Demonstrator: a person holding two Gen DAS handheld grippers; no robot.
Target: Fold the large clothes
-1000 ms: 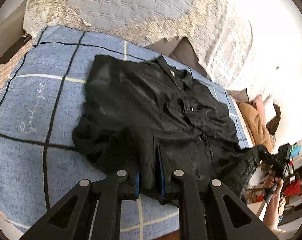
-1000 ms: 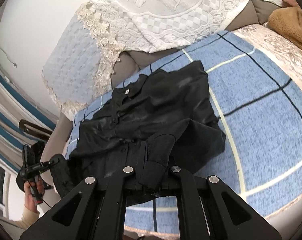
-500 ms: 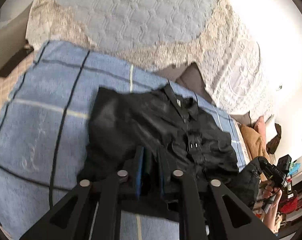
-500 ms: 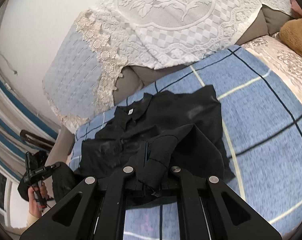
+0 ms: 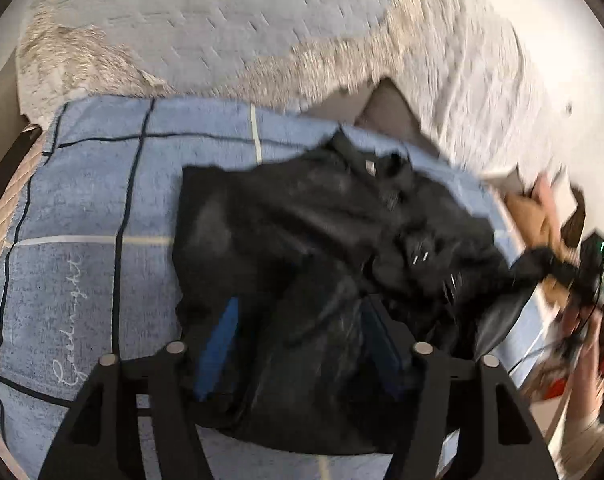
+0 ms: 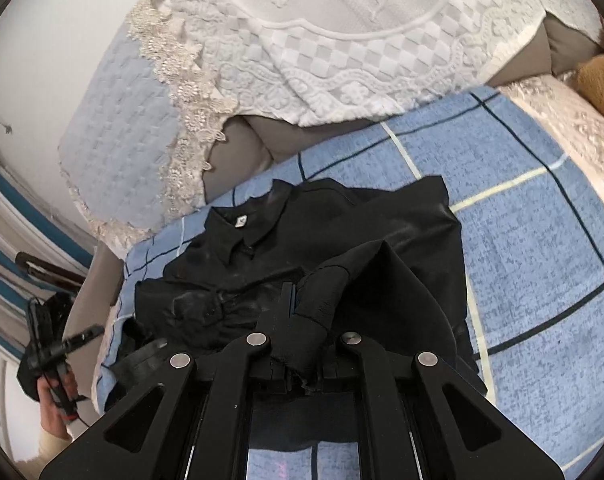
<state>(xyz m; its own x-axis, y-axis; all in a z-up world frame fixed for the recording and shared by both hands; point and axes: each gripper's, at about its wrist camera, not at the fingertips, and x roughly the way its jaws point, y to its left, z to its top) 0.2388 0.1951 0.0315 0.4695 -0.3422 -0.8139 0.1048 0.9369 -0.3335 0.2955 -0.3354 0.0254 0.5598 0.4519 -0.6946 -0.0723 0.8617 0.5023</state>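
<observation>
Since a second ago both grippers have carried the shirt's bottom hem up and away toward the collar, and the left gripper now has its jaws spread wide, where earlier they were pinched close on the hem. Fabric lies draped between the blue pads, but I'd say it's loose, not gripped. That view is pretty motion-blurred though.

The right gripper has its jaws together, clamped on a bunched fold of the black shirt, which it holds lifted a bit off the rest of the garment.

Shirt itself sits on the blue checked blanket on the sofa, collar at the far end near the lace cover, buttons up. The near half looks doubled over the chest. One sleeve trails off the blanket's edge on the side where the other gripper shows up.

So my read: we're mid bottom-to-top fold, left side just dropped, right side not yet. Next move probably wants the right hand to lay its fold flat level with the left side and let go, otherwise the fold ends up crooked. That dangling sleeve needs tucking in after, and the thin fabric looks slippery.
</observation>
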